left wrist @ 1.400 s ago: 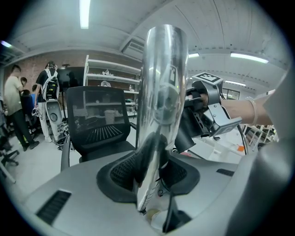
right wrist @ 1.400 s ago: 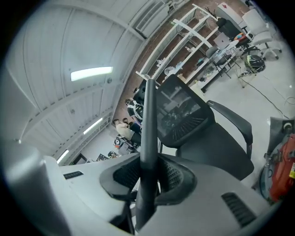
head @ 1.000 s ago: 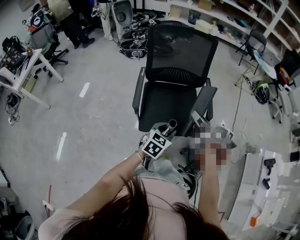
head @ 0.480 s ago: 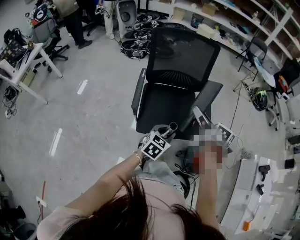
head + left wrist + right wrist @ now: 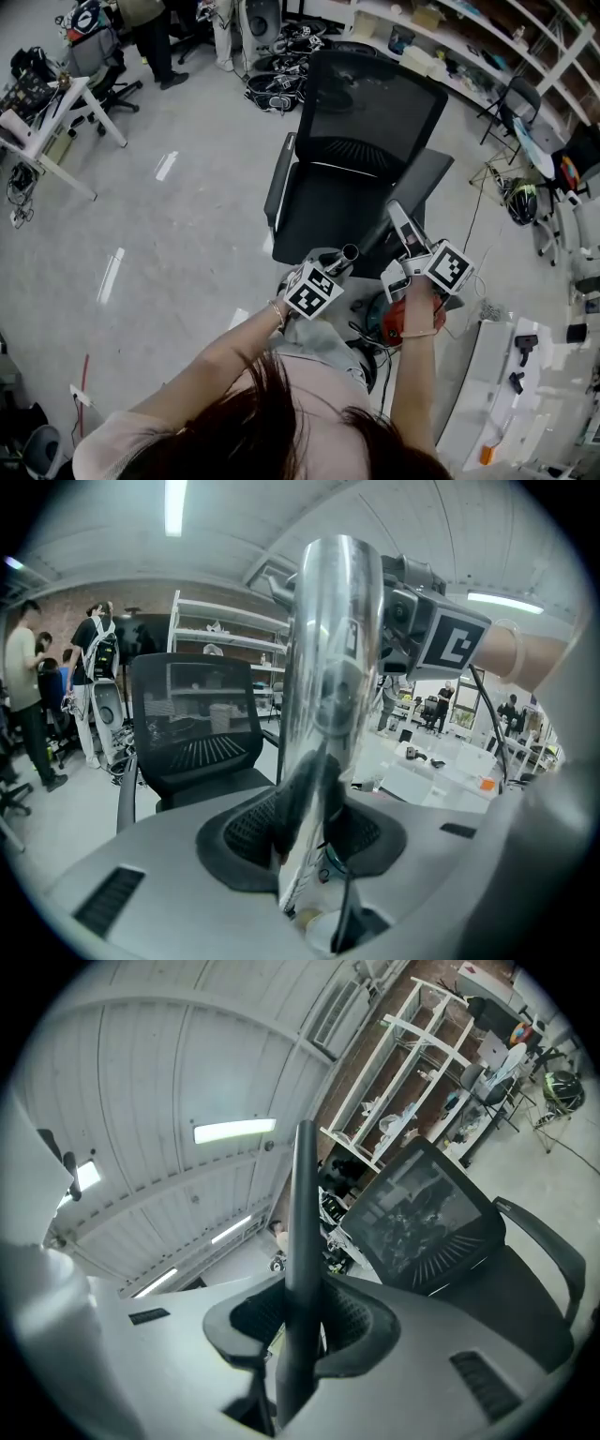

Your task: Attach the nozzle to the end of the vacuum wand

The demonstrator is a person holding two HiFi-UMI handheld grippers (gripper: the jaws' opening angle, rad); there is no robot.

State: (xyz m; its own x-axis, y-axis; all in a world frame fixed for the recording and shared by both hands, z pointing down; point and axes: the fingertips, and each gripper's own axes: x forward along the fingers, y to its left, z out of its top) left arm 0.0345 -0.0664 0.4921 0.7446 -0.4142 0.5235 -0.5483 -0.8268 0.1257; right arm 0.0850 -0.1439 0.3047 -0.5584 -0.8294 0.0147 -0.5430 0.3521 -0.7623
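The left gripper (image 5: 309, 829) pinches the shiny metal vacuum wand (image 5: 333, 658) low on its tube, and the open end of the wand points up and away from the person. The right gripper (image 5: 300, 1321) pinches the thin dark nozzle (image 5: 302, 1232). It is held in the air near the end of the wand but apart from it; neither thing rests on a surface.

The main risk is probably the alignment. If the nozzle meets the tube at an angle, it may jam or slide off the rim. The tube is smooth and round, so a strong push could make it slip or turn between the pads. The nozzle is held on its narrow body and could tilt under the same push.

Nothing stands between the two parts. Just behind them a black office chair (image 5: 361, 150) stands on the grey floor (image 5: 187, 234), close enough for a wide movement to hit it. A white surface (image 5: 539, 394) lies at the right. Shelves (image 5: 469, 47) and standing people (image 5: 150, 33) are far behind.
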